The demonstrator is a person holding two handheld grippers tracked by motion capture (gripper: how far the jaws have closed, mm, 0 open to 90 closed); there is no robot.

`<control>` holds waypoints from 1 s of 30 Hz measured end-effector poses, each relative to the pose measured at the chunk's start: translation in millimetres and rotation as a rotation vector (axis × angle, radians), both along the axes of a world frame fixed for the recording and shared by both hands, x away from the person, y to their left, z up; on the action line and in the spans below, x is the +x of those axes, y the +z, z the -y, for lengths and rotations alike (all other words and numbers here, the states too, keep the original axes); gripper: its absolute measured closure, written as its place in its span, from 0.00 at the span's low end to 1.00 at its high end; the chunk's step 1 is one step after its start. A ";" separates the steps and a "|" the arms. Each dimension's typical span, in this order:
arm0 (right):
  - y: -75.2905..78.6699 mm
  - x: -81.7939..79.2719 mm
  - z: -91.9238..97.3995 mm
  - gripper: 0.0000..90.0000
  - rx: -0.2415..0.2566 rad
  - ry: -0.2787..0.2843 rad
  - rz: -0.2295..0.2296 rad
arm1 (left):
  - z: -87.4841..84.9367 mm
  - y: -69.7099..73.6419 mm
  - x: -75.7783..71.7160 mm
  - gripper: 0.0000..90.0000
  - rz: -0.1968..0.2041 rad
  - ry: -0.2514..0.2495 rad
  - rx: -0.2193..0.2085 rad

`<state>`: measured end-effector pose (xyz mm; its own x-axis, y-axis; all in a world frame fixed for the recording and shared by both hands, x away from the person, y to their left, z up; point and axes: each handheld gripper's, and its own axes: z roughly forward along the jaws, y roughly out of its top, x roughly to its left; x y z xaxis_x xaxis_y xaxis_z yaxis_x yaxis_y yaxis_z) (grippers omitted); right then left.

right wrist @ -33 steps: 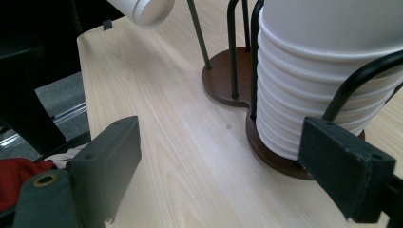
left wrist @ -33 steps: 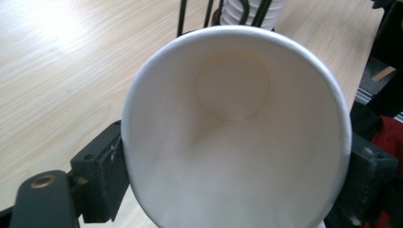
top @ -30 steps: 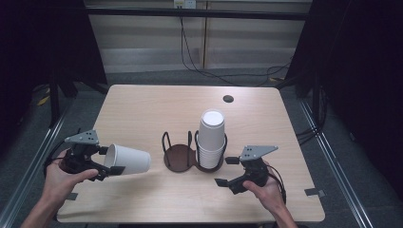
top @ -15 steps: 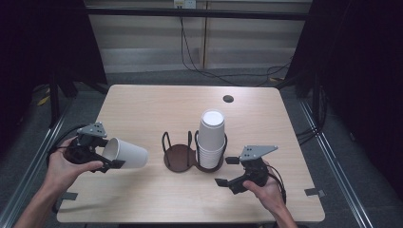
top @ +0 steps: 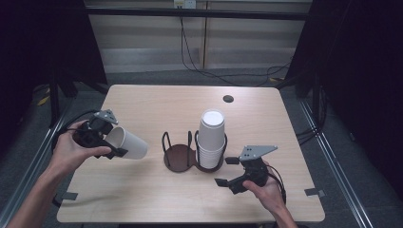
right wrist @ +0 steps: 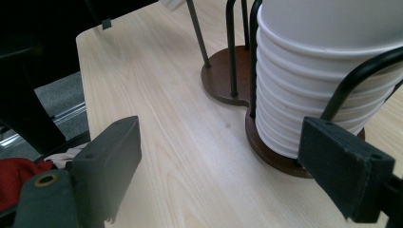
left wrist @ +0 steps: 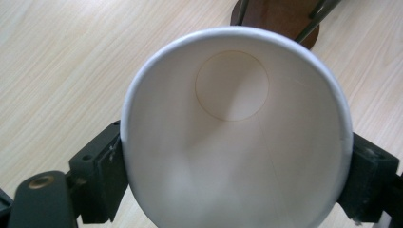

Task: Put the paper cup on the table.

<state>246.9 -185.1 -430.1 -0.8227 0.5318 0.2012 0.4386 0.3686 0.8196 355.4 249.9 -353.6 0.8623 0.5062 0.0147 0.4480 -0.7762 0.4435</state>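
White paper cup (top: 129,144) clamped sideways in my left gripper (top: 114,145), above the desk (top: 142,199) left of the holder (top: 179,155). Right gripper (top: 227,172) open near the cup stack (top: 211,140).

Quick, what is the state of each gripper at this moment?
Left gripper: closed on a single white paper cup, held on its side.
Right gripper: open, holding nothing, beside the stack of paper cups in the holder.

Bright even overhead light on table (top: 157,99); dark surroundings; near fingers soft.
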 end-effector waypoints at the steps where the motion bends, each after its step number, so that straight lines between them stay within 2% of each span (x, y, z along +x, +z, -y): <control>1: -0.2 0.2 0.2 0.16 0.001 0.001 -0.002 | 3.2 -0.8 2.1 0.15 -0.002 -0.007 0.025; 6: -0.8 -0.1 -0.3 0.16 -0.004 0.001 -0.002 | 18.5 -10.5 15.2 0.15 -0.023 -0.018 0.111; 10: -1.8 0.7 -0.6 0.16 -0.012 0.002 -0.003 | 29.9 -13.0 24.1 0.15 -0.031 -0.014 0.139; 12: -2.3 0.8 -0.8 0.16 -0.013 0.002 -0.003 | 35.2 -12.2 28.8 0.15 -0.037 -0.023 0.170; 15: -2.0 0.6 -0.6 0.16 -0.014 0.002 -0.003 | 43.8 -12.5 33.3 0.15 -0.049 -0.026 0.177; 17: -2.0 0.4 -0.5 0.16 -0.014 0.002 -0.004 | 49.8 -13.6 36.6 0.15 -0.065 -0.047 0.201; 19: -2.0 0.1 -0.6 0.16 -0.014 0.003 -0.003 | 56.9 -16.9 38.6 0.14 -0.062 -0.051 0.239; 22: -2.1 0.3 -0.5 0.16 -0.014 0.005 -0.006 | 65.1 -21.0 41.9 0.14 -0.049 -0.053 0.239; 25: -2.8 0.8 -0.4 0.16 -0.012 0.002 -0.006 | 70.6 -25.6 45.8 0.14 -0.059 -0.053 0.268; 27: -3.0 0.7 -0.5 0.16 -0.016 0.003 -0.006 | 71.5 -27.6 47.6 0.14 -0.069 -0.047 0.262; 30: -3.3 0.6 -0.7 0.16 -0.018 0.005 -0.006 | 73.4 -31.8 48.4 0.13 -0.048 -0.038 0.282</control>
